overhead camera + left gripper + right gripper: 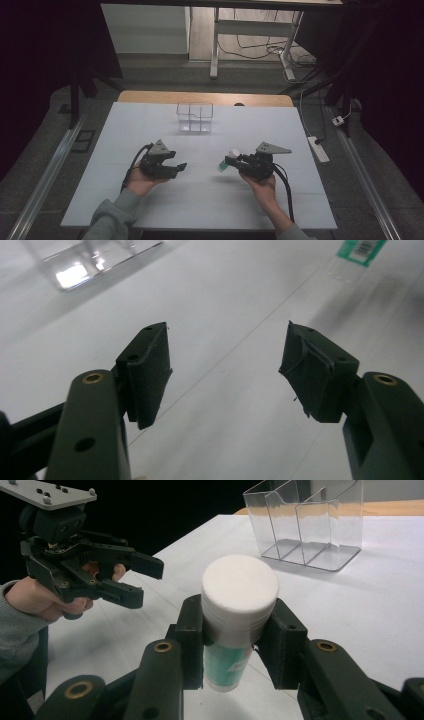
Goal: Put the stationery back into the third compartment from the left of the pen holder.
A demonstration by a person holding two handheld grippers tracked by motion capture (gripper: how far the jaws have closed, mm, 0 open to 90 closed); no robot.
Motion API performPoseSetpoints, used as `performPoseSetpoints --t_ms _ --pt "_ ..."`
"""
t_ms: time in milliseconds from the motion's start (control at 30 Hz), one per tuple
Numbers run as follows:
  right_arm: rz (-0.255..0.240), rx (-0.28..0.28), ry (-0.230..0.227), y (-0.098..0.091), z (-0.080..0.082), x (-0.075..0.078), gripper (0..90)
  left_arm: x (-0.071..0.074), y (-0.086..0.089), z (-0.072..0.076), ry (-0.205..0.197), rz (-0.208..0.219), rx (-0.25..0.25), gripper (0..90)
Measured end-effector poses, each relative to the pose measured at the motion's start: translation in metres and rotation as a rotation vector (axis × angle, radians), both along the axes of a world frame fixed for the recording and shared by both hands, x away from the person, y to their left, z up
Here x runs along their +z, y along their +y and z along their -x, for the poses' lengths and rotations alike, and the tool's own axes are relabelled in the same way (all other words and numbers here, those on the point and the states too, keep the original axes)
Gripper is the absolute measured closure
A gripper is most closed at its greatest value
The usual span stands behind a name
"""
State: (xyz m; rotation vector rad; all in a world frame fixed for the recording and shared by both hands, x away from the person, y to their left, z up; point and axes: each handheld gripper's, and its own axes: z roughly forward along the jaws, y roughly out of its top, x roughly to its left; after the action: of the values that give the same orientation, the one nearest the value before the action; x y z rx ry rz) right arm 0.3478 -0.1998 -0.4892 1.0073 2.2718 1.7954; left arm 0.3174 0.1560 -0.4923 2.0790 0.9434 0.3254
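Table: your white tabletop [200, 200] spans the high view, wooden edge showing at the far side, dark floor and cables around it.
Organizer: the clear plastic organizer [195, 118] stands upright near the far edge, well apart from both your hands; your right gripper view shows its stepped compartments [310, 525], which the high view leaves as a faint outline, and your left gripper view catches just a bright corner of it [85, 265].
Left gripper: your left gripper [181, 166] sits left of centre above the table, pointing toward the right one; its own view shows the jaws standing well apart with bare tabletop between the taped pads [320, 370], nothing held. From your right gripper view it [145, 580] hangs clear of the surface, fingers of your hand wrapped behind it.
Right gripper: your right gripper [231, 162] is clamped on the bottle, both pads pressing just under the cap.
Bottle: the bottle [235, 620] has a white ribbed cap and a green label, held off the table at the middle right; the high view shows it [227, 161] lying roughly level toward your left gripper, and your left gripper view shows its green label end [362, 250] at the top edge.
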Motion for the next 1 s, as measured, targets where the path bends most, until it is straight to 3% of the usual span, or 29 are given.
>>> performPoseSetpoints --t_ms 667,1000 --pt "0.001 -0.003 -0.012 0.001 0.0 0.0 64.9 -0.01 0.058 0.017 0.001 -0.001 0.122 35.2" --pt "-0.003 -0.007 -0.035 0.005 -0.002 0.007 64.9 -0.019 0.071 0.029 0.019 -0.017 0.143 33.9"
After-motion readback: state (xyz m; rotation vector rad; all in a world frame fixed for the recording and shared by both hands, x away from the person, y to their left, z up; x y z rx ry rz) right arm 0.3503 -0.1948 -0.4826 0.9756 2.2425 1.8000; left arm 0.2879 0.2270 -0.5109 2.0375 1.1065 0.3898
